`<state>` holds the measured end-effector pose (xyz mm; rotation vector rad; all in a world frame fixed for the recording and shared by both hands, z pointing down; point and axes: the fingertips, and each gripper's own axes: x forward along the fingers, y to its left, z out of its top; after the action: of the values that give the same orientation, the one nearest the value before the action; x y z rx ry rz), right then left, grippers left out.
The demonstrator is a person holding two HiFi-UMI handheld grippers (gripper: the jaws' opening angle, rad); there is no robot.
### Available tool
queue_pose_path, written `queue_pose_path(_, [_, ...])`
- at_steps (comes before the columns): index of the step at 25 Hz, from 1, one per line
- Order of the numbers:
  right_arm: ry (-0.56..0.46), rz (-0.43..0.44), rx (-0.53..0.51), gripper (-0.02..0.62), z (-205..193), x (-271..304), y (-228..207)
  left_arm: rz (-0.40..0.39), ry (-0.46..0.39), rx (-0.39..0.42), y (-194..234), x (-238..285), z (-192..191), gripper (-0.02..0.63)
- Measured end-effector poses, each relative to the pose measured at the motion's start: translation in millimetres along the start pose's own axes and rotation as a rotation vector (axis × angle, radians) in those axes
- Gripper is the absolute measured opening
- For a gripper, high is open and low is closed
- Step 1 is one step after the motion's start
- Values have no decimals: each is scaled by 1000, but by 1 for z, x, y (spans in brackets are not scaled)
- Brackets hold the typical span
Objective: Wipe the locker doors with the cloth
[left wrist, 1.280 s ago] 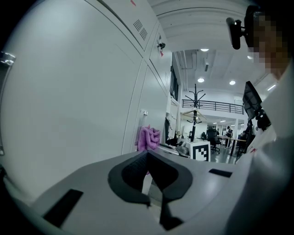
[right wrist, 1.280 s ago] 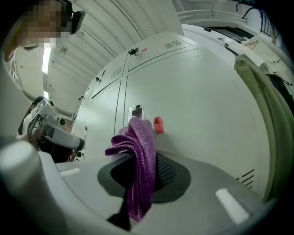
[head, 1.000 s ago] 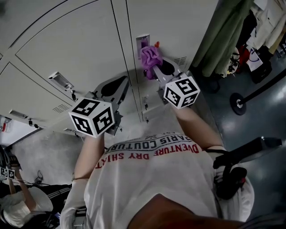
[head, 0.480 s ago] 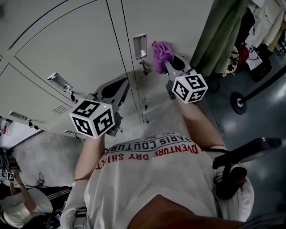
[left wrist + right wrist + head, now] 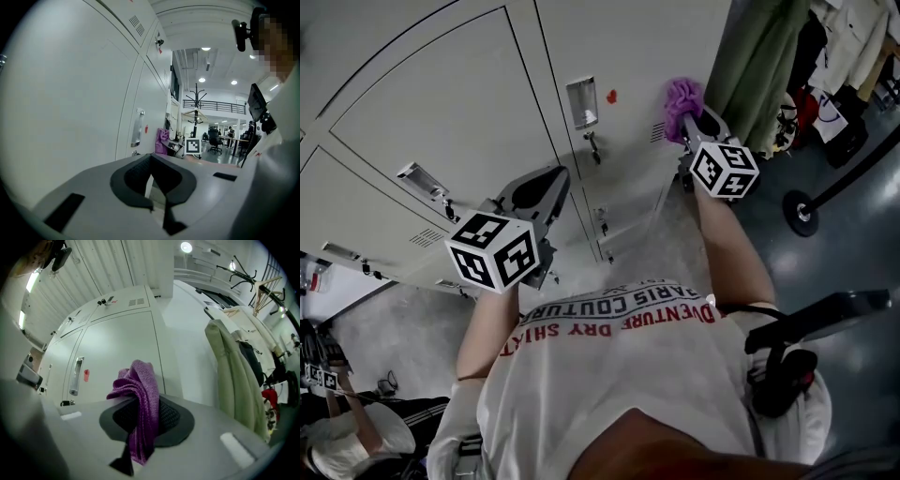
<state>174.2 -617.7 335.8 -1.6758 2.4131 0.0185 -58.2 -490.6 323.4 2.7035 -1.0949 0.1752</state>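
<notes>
A purple cloth (image 5: 682, 94) sits bunched in my right gripper (image 5: 690, 118), which is shut on it. The cloth is up against the right edge of a pale grey locker door (image 5: 623, 56), beside its small vent (image 5: 658, 131). In the right gripper view the cloth (image 5: 140, 394) drapes over the jaws of the right gripper (image 5: 144, 405), with the door (image 5: 117, 348) just beyond. My left gripper (image 5: 551, 178) hovers lower, near the neighbouring door (image 5: 441, 103), shut with nothing in it. The left gripper (image 5: 151, 158) also sees the cloth (image 5: 162, 140) further along the lockers.
A metal handle (image 5: 581, 101) and a red sticker (image 5: 610, 96) sit on the door left of the cloth. An olive coat (image 5: 769, 66) hangs right of the lockers, with more clothes (image 5: 853, 56) behind. A stand base (image 5: 802, 216) rests on the floor. A seated person (image 5: 347, 431) is at lower left.
My right gripper has carried the cloth across the locker door, from beside the handle rightward and upward to the door's right edge. The left gripper has stayed where it was.
</notes>
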Motion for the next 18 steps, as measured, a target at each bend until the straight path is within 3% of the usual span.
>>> queue_pose_path(5, [17,-105,48,41,-4,-6,-41,-27,19,7,-12,11,-3,-1])
queue_pose_path(8, [23,-120,29,41,-5,-7,-47,-37,36,7,-17,15,-8,0])
queue_pose_path(14, [29,-97,65,41,-3,-12,-40,-31,33,0,-20,12,-9,-1])
queue_pose_path(18, [17,-5,137,41,-1,-29,-1,-18,29,-21,-17,7,-15,-2])
